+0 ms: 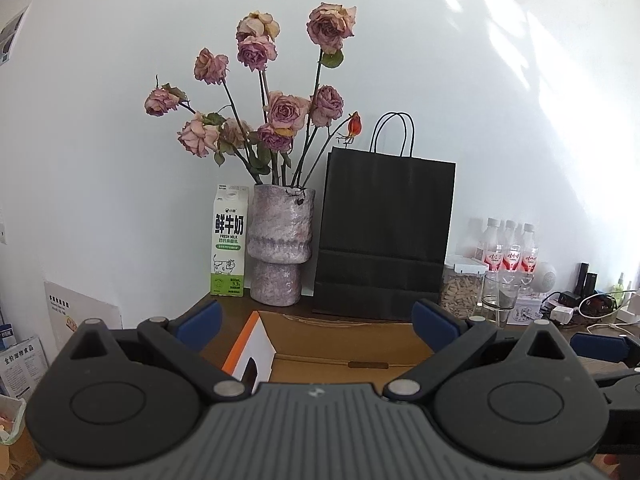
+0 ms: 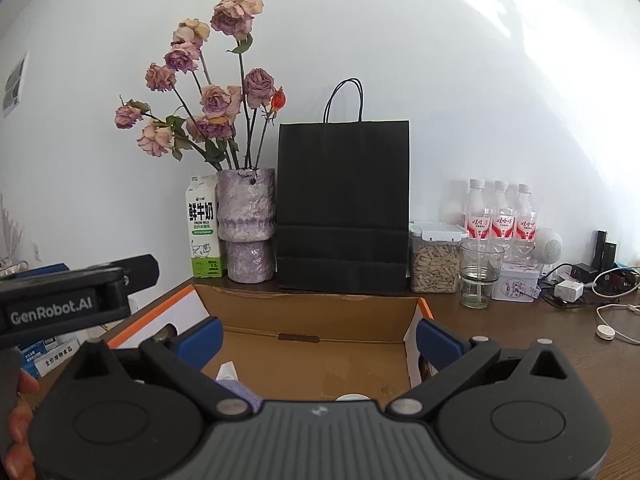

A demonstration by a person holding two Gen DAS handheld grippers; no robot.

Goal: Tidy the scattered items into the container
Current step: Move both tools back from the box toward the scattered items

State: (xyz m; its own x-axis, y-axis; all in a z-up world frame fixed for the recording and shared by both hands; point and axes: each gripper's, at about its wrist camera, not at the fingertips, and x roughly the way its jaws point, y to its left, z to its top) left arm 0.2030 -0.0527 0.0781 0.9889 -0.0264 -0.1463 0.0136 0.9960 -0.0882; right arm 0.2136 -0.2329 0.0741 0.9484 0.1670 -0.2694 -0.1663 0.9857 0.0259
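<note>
An open cardboard box (image 2: 320, 320) with orange-edged white flaps sits on the brown table, right in front of both grippers; it also shows in the left wrist view (image 1: 340, 340). My left gripper (image 1: 316, 320) is open and empty above the box's near side. My right gripper (image 2: 318, 336) is open and empty over the box. Inside the box, a purple and white item (image 2: 234, 380) and a white round item (image 2: 352, 397) show partly behind the right gripper body. The left gripper's body (image 2: 72, 300) shows at the left of the right wrist view.
Behind the box stand a milk carton (image 2: 202, 232), a vase of dried roses (image 2: 248, 224), a black paper bag (image 2: 344, 204), a jar of seeds (image 2: 436, 260), a glass (image 2: 480, 274), three bottles (image 2: 500, 216), a tin (image 2: 516, 286), and chargers and cables (image 2: 580, 288) at the right.
</note>
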